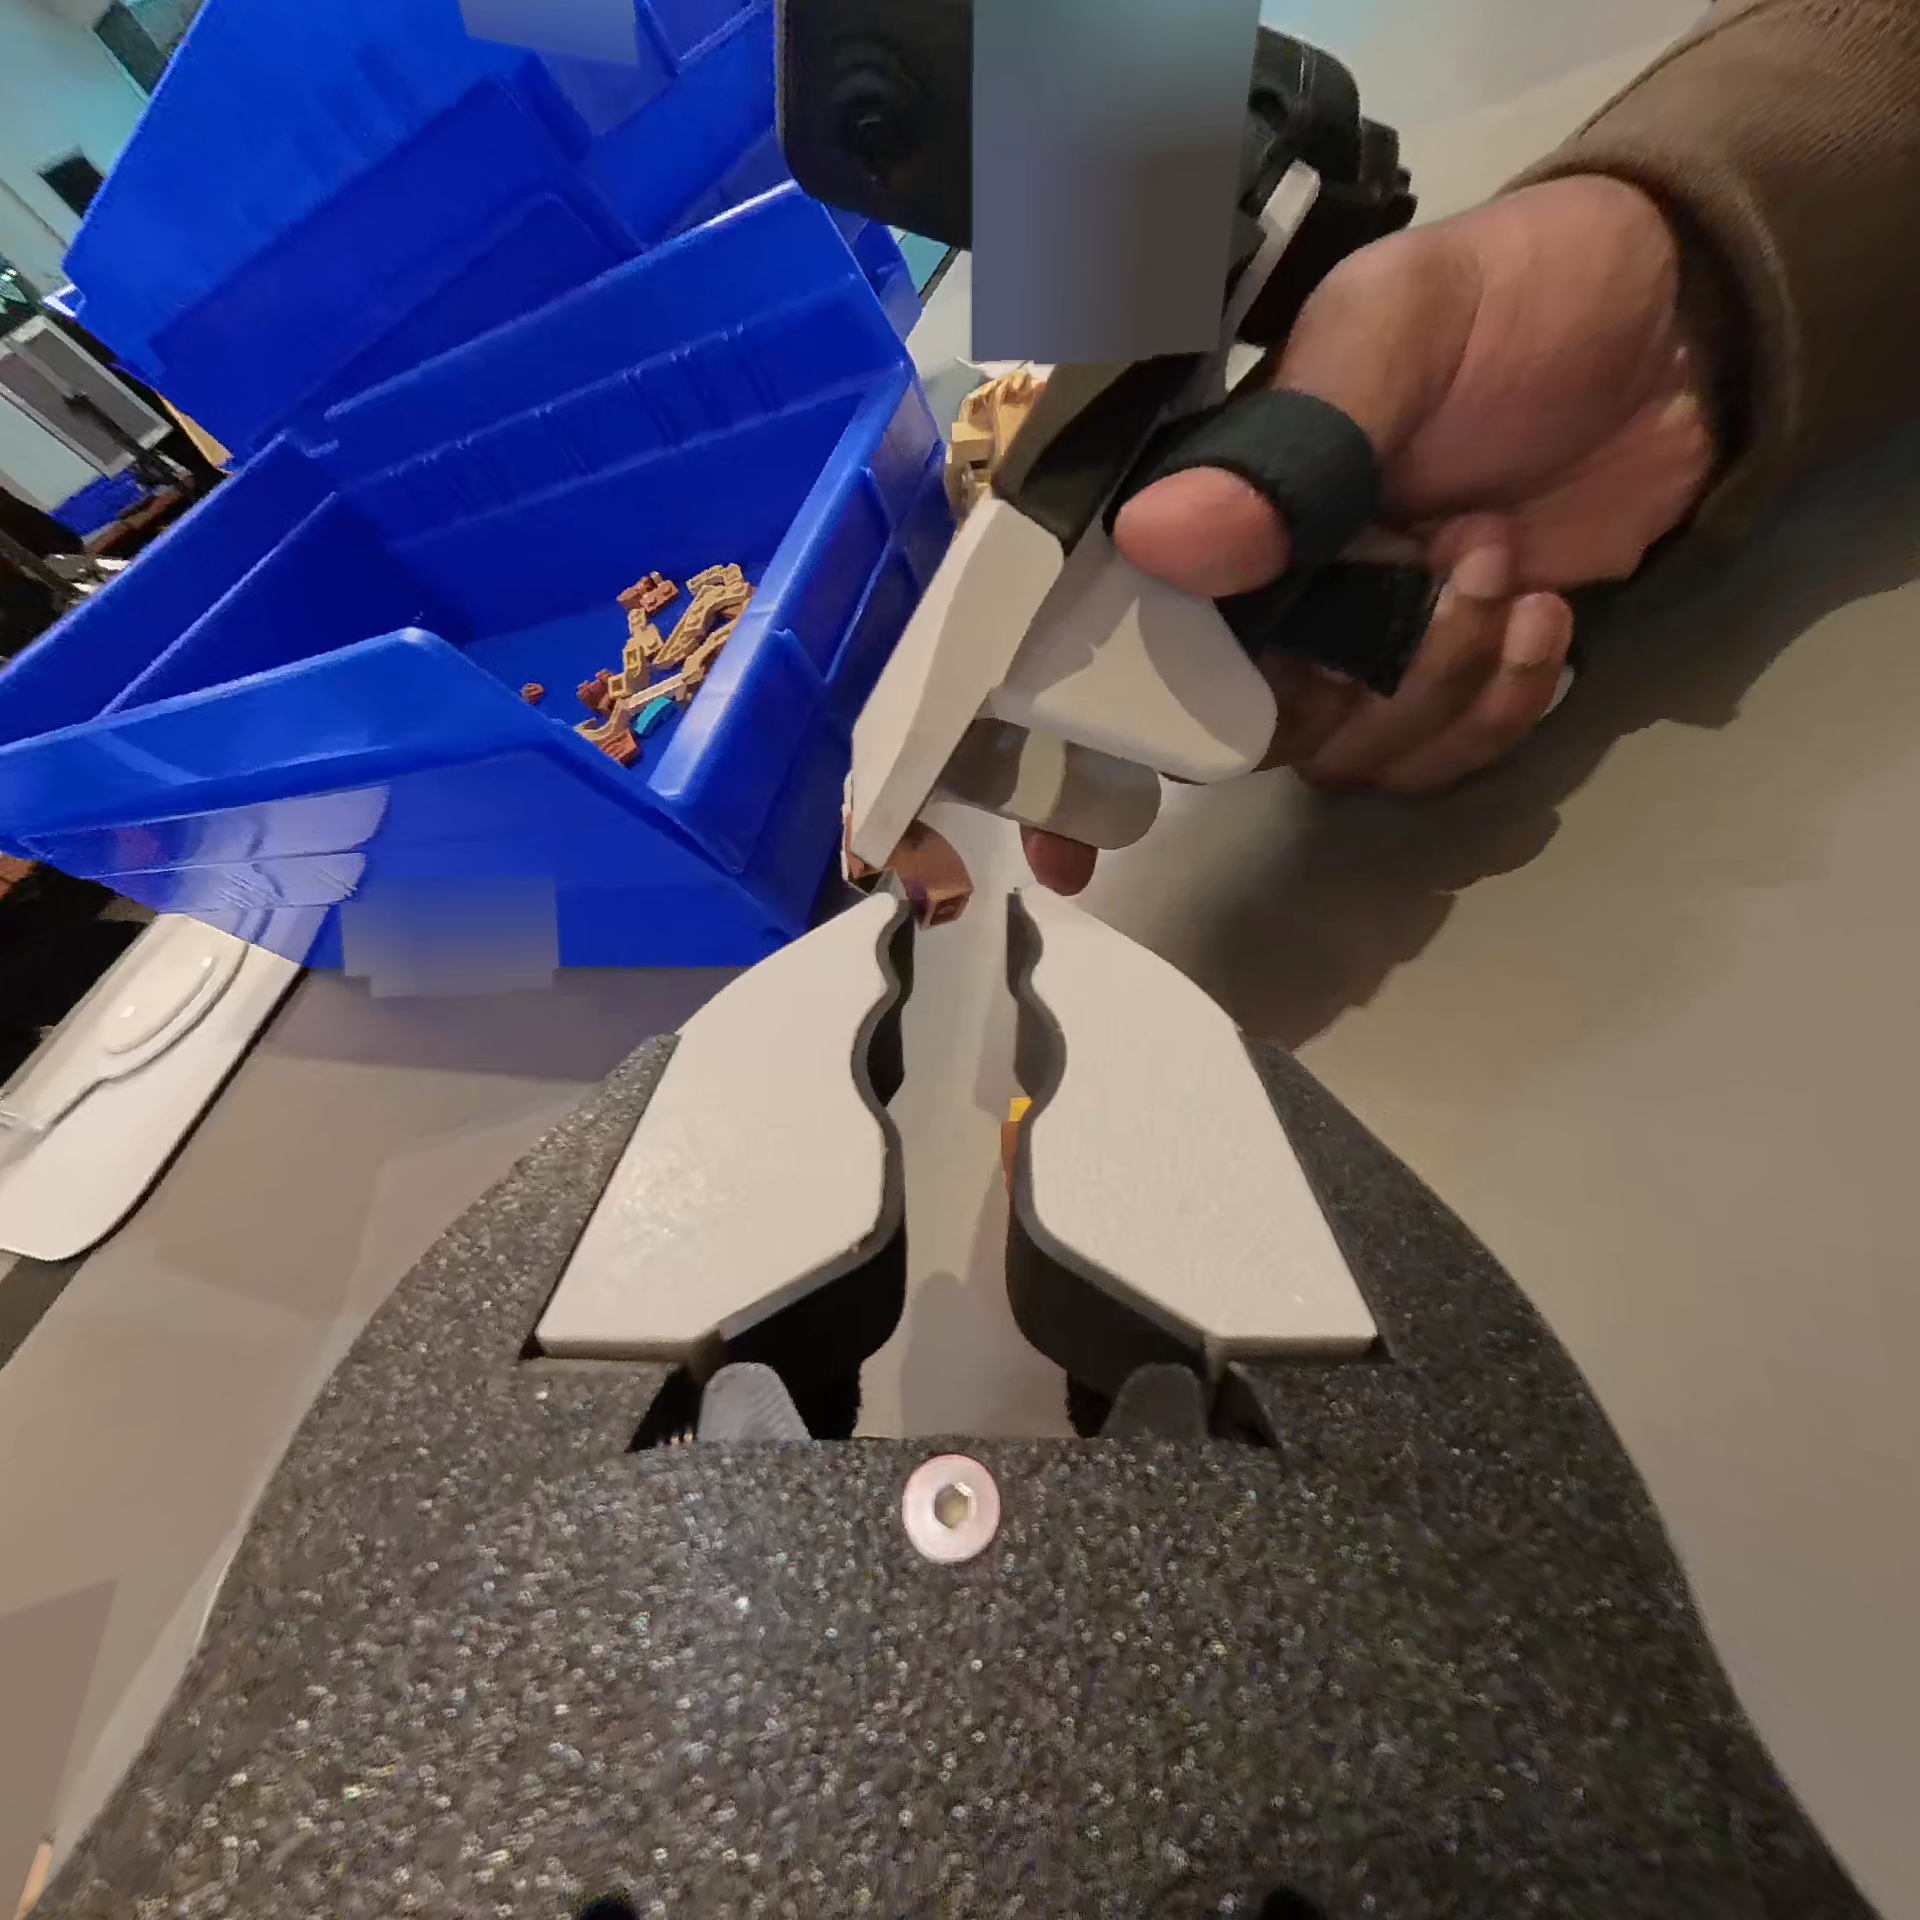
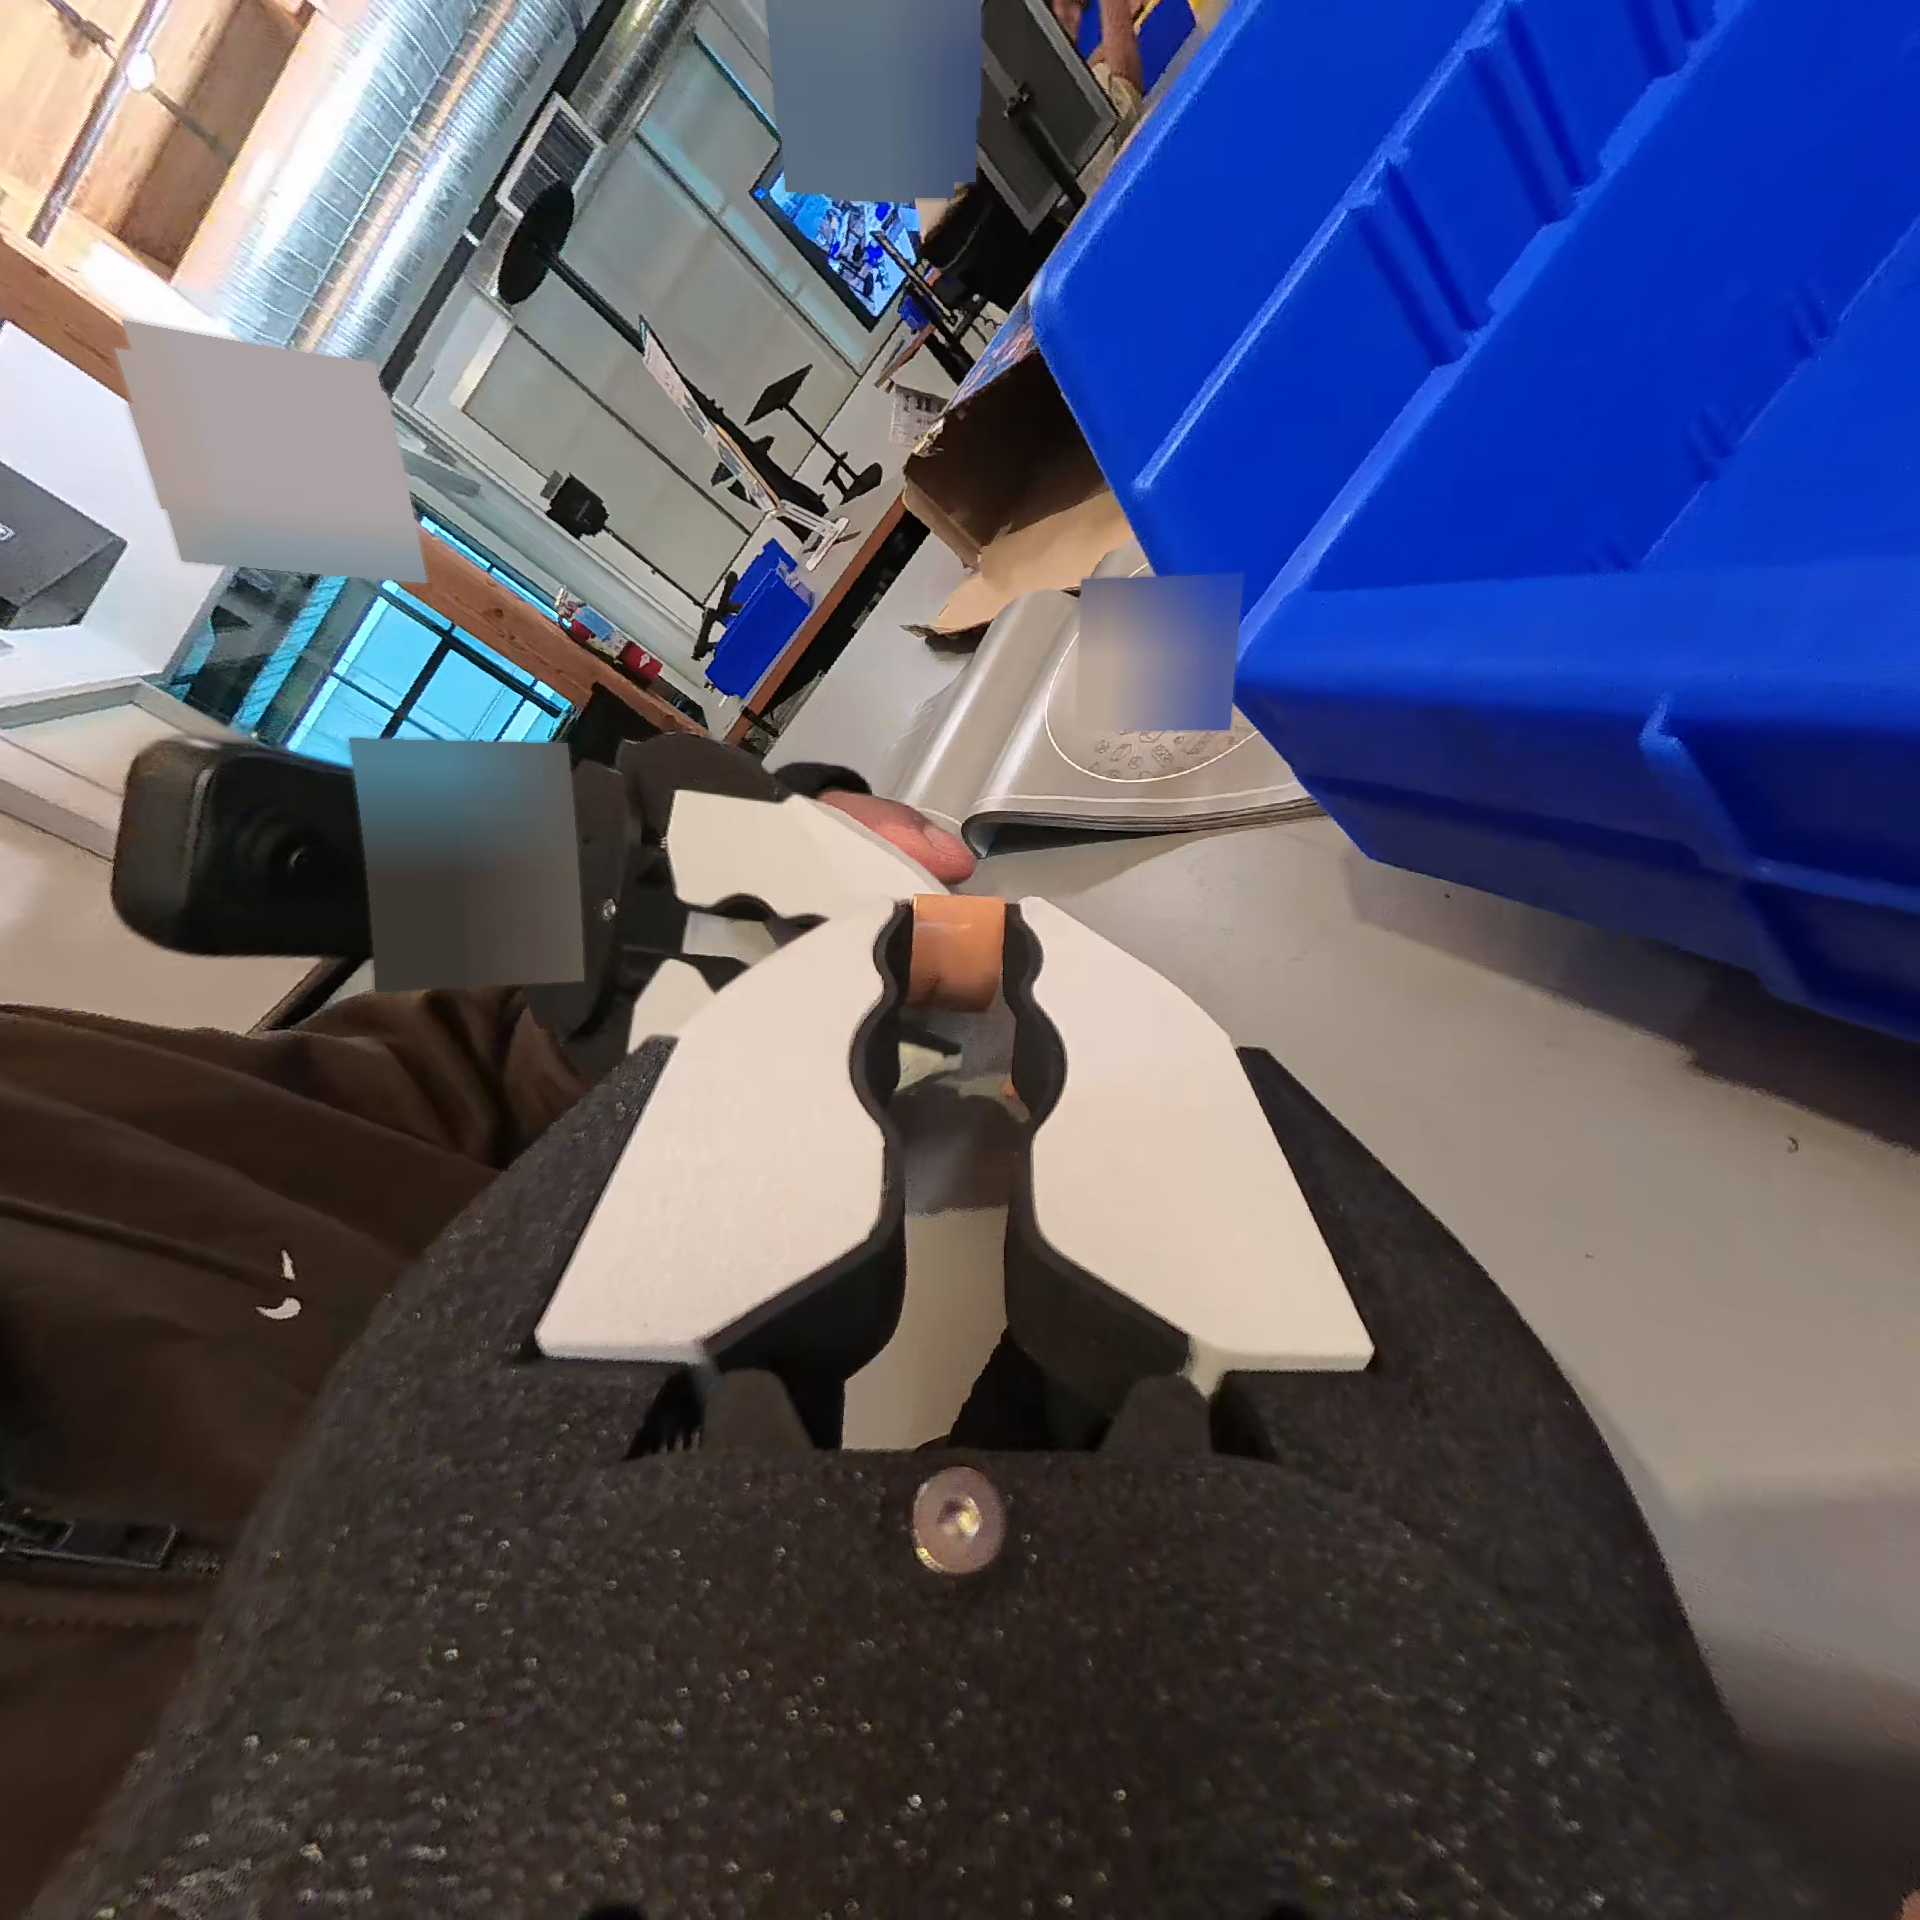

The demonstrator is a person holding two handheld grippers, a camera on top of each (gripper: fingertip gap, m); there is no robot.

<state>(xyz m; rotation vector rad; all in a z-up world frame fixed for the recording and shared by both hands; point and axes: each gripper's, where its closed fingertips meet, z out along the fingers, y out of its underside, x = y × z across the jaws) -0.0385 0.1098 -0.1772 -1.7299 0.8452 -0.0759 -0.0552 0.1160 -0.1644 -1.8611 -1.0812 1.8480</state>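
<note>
booklet (image 2: 1049,727): grey, lies on the table beside the blue bins; printed circle and small symbols, too small to read.
wall screen (image 2: 831,234): far, unreadable.

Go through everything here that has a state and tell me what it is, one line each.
Right gripper: shut on the orange-brown brick.
Left gripper: open, nothing between its fingers.
Blue bin: open-topped, holds small tan and brown pieces.
Grey booklet: lying closed, partly under the bin.

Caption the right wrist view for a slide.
Right gripper pinching an orange-brown brick beside blue bins.
</note>
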